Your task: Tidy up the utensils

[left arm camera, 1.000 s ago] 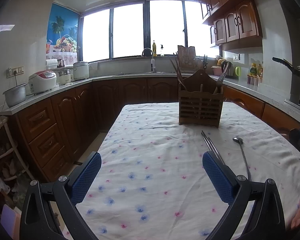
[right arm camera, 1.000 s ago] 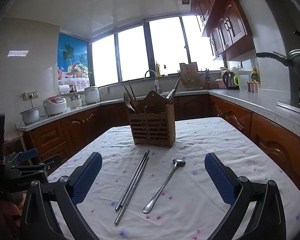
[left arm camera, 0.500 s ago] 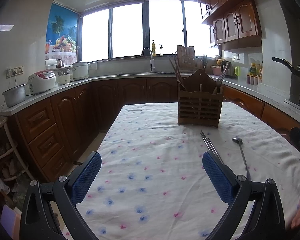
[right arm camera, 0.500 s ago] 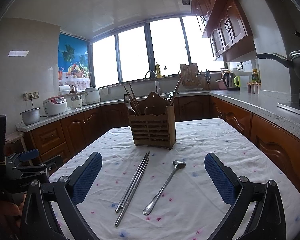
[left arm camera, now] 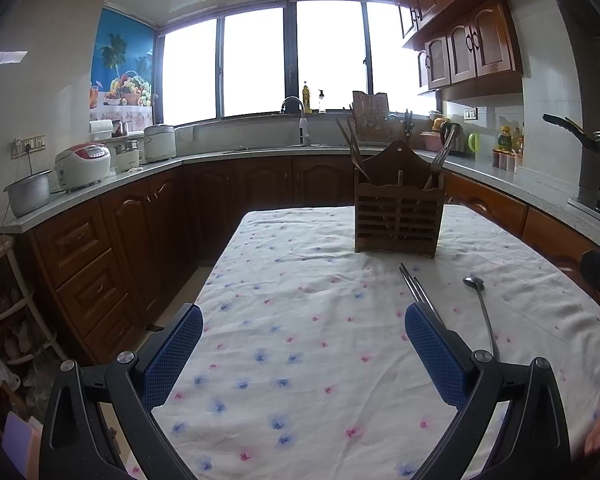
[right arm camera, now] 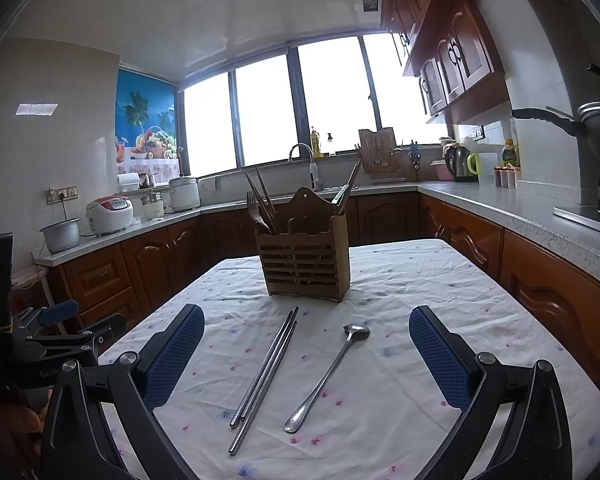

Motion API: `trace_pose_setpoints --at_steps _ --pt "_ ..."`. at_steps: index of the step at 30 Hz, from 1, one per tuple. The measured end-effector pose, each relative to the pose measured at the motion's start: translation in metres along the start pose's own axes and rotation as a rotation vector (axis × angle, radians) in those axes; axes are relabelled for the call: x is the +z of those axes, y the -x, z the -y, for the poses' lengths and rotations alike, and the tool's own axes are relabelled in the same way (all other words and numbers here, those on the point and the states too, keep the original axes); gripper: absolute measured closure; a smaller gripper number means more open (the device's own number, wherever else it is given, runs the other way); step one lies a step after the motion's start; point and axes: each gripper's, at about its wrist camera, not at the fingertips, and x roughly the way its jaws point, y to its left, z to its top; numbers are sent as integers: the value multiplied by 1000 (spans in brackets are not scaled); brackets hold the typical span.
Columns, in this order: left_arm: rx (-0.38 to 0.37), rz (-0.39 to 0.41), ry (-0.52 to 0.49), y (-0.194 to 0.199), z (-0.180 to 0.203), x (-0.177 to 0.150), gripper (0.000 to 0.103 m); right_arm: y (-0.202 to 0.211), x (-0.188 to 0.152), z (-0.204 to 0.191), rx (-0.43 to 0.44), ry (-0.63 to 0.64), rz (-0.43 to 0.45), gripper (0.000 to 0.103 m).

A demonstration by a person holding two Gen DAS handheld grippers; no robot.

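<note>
**A:** So where are we at with the utensil sorting? Looks like nothing's been picked up.

**B:** Yeah, I'd say it's the very start. The right gripper [right arm camera: 304, 350] hangs above the near edge of the counter [right arm camera: 440, 280] with its fingers [right arm camera: 172, 354] spread wide and nothing between them. The left gripper [left arm camera: 300, 354] is the same, wide apart and empty, off to the left over bare tablecloth.

**A:** And the stuff to sort?

**B:** A pair of metal chopsticks [right arm camera: 266, 372] and a long spoon [right arm camera: 328, 374] lie flat on the cloth, near each other but not touching. Both sit just in front of the wooden holder [right arm camera: 306, 266], which stands upright mid-counter and already has a fork and more chopsticks leaning in its slots.

**A:** Why's the right one lined up like that?

**B:** My guess: both loose pieces fall right between its fingers in its own camera, so it's the natural one to grab. From the left camera they're off to the right, partly behind its right finger.

**A:** Anything tricky?

**B:** Thin metal lying flat on soft cloth. The fingers probably have to come down low, and they could pinch the fabric or take only one chopstick.
</note>
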Motion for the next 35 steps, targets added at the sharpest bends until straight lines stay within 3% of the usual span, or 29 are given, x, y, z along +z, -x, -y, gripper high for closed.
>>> trace_pose_setpoints --at_steps 35 --pt "-13 -17 -3 -8 6 9 1 -9 6 13 -3 -13 -15 0"
